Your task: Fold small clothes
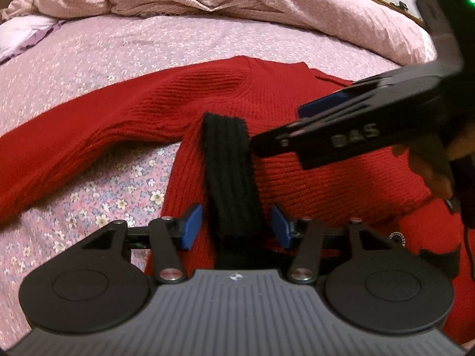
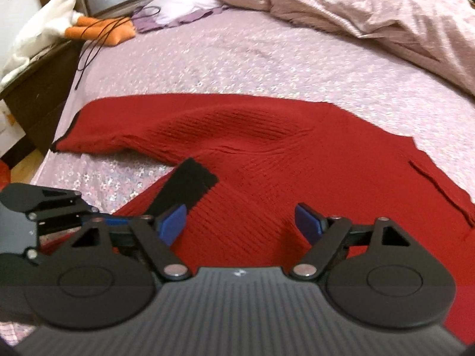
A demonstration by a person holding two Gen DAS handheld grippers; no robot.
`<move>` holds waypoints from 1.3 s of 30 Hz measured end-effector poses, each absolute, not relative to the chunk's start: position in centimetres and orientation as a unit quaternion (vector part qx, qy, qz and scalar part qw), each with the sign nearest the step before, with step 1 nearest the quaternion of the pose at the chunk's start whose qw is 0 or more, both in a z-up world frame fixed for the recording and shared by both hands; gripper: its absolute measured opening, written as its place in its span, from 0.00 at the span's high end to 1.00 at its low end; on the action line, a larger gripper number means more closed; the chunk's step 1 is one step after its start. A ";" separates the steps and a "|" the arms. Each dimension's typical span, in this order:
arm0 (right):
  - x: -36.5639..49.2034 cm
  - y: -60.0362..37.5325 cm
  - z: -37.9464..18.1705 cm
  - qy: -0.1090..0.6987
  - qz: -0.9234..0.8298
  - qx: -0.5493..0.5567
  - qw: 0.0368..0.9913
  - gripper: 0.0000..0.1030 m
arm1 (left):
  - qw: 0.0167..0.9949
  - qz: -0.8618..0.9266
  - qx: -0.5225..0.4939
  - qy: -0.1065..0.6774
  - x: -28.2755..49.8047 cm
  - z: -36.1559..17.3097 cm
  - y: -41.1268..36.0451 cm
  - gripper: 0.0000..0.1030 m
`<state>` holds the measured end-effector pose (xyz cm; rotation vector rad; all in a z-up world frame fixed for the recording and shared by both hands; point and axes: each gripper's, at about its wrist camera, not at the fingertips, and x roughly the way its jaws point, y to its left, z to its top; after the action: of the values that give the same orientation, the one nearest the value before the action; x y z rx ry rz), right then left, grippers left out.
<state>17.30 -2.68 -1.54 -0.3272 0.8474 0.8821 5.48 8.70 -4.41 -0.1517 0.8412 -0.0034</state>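
A red knit sweater [image 1: 311, 175] lies flat on the bed; it also shows in the right wrist view [image 2: 267, 154]. One sleeve stretches out to the left [image 2: 124, 130]. A black ribbed cuff [image 1: 230, 175] lies on the sweater body, also seen in the right wrist view [image 2: 190, 182]. My left gripper [image 1: 236, 227] is open, its blue pads on either side of the cuff. My right gripper [image 2: 240, 224] is open over the red body, empty. It shows in the left wrist view [image 1: 341, 124] above the sweater.
The bed has a lilac floral sheet [image 2: 237, 53]. A rumpled pink duvet [image 2: 356, 6] is piled at the back. A purple pillow [image 2: 181, 3], an orange and white plush toy [image 2: 74, 23] with a black cable, and a dark nightstand [image 2: 35, 89] are at the left.
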 end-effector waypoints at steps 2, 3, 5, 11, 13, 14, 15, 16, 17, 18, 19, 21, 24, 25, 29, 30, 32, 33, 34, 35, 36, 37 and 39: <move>17.7 -2.3 -2.2 0.409 0.420 -0.155 0.795 0.45 | 0.911 -0.003 -0.071 0.407 5.7 -4.4 8.7 0.42; 17.8 -2.1 -2.5 0.415 0.423 -0.155 0.790 0.48 | 0.911 -0.004 -0.070 0.406 5.7 -4.4 8.6 0.42; 17.5 -2.1 -2.9 0.411 0.431 -0.156 0.788 0.63 | 0.913 -0.005 -0.070 0.402 5.8 -4.4 8.7 0.42; 16.8 -3.1 -2.5 0.396 0.436 -0.131 0.797 0.82 | 0.919 -0.007 -0.052 0.391 5.7 -4.4 8.0 0.49; 16.3 -3.5 -2.3 0.385 0.434 -0.125 0.805 0.83 | 0.921 -0.010 -0.053 0.386 5.7 -4.3 7.7 0.62; 16.1 -3.7 -2.1 0.377 0.433 -0.122 0.809 0.83 | 0.922 -0.010 -0.054 0.383 5.7 -4.1 7.6 0.72; 15.8 -3.9 -1.9 0.369 0.432 -0.118 0.814 0.83 | 0.925 -0.006 -0.053 0.377 5.6 -3.9 7.5 0.78; 15.6 -4.1 -1.6 0.361 0.432 -0.113 0.819 0.83 | 0.927 -0.007 -0.053 0.372 5.5 -3.7 7.6 0.80; 15.3 -4.5 -1.3 0.352 0.431 -0.104 0.824 0.83 | 0.930 -0.008 -0.055 0.365 5.3 -3.5 7.6 0.83; 15.1 -4.8 -0.9 0.345 0.430 -0.096 0.829 0.83 | 0.932 -0.009 -0.057 0.357 5.3 -3.2 7.5 0.85; 15.0 -5.2 -0.5 0.336 0.427 -0.087 0.835 0.83 | 0.934 -0.010 -0.060 0.351 5.3 -2.8 7.5 0.86; 14.8 -5.9 0.4 0.318 0.420 -0.072 0.847 0.83 | 0.941 -0.015 -0.058 0.334 5.8 -1.8 7.4 0.86; 15.2 -6.7 1.9 0.287 0.400 -0.050 0.869 0.83 | 0.950 -0.017 -0.039 0.309 7.5 -0.1 7.2 0.86; 15.6 -6.8 2.5 0.275 0.389 -0.045 0.878 0.84 | 0.953 -0.016 -0.035 0.299 8.3 0.5 7.3 0.86; 17.6 -6.8 3.9 0.243 0.356 -0.025 0.902 0.83 | 0.961 -0.001 -0.020 0.276 11.3 1.7 7.6 0.86; 18.1 -6.6 4.0 0.239 0.352 -0.018 0.905 0.83 | 0.961 0.003 -0.016 0.275 11.9 1.8 7.7 0.86; 19.1 -5.8 4.0 0.232 0.343 -0.015 0.910 0.83 | 0.961 0.015 -0.003 0.277 13.4 1.5 7.9 0.86; 19.5 -5.1 3.8 0.227 0.337 -0.022 0.913 0.83 | 0.959 0.019 0.001 0.281 14.1 1.1 8.1 0.86; 19.8 -4.6 3.5 0.224 0.332 -0.029 0.916 0.83 | 0.957 0.023 0.003 0.289 14.8 0.7 8.4 0.86; 20.3 -4.0 3.0 0.224 0.328 -0.038 0.917 0.83 | 0.954 0.025 0.005 0.299 15.4 0.3 8.7 0.86; 20.7 -3.4 2.4 0.226 0.325 -0.045 0.917 0.83 | 0.950 0.026 0.007 0.312 16.1 -0.4 8.8 0.86; 21.2 -2.9 1.7 0.232 0.319 -0.051 0.917 0.83 | 0.945 0.025 0.005 0.325 16.6 -1.0 9.0 0.86; 22.3 -2.4 0.1 0.264 0.310 -0.049 0.912 0.81 | 0.937 0.026 -0.001 0.348 17.2 -2.5 9.5 0.86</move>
<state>22.34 -2.41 0.06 -0.1014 0.5446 0.6384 17.15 9.49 -2.45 -0.0026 0.7120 0.0534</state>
